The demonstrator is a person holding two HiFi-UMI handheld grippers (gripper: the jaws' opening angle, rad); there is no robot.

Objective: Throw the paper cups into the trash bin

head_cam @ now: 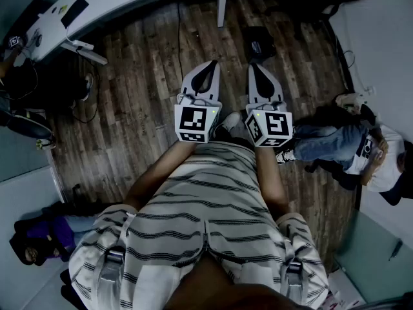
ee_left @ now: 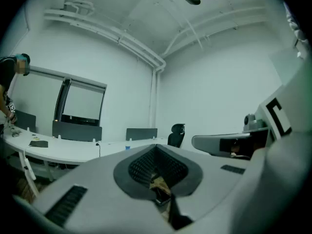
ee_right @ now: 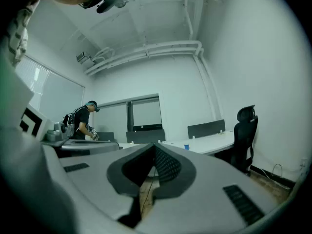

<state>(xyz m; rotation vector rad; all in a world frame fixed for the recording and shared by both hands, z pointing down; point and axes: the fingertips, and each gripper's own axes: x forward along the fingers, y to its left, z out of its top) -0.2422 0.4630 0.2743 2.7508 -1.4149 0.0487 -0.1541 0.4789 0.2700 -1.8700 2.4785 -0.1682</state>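
Note:
I see no paper cup or trash bin that I can make out for certain. A small blue object stands on the long white desk; it is too small to identify. The same blue object shows in the right gripper view. My left gripper and right gripper are held side by side in front of my striped shirt, pointing out over the wood floor. In its own view the left gripper has its jaws together with nothing between them. The right gripper also has its tips meeting and holds nothing.
A curved white desk runs along the far side, with a black box on the floor near it. One person sits on the floor at the right, another at the lower left. A black office chair stands by the wall, and a person stands at the desk.

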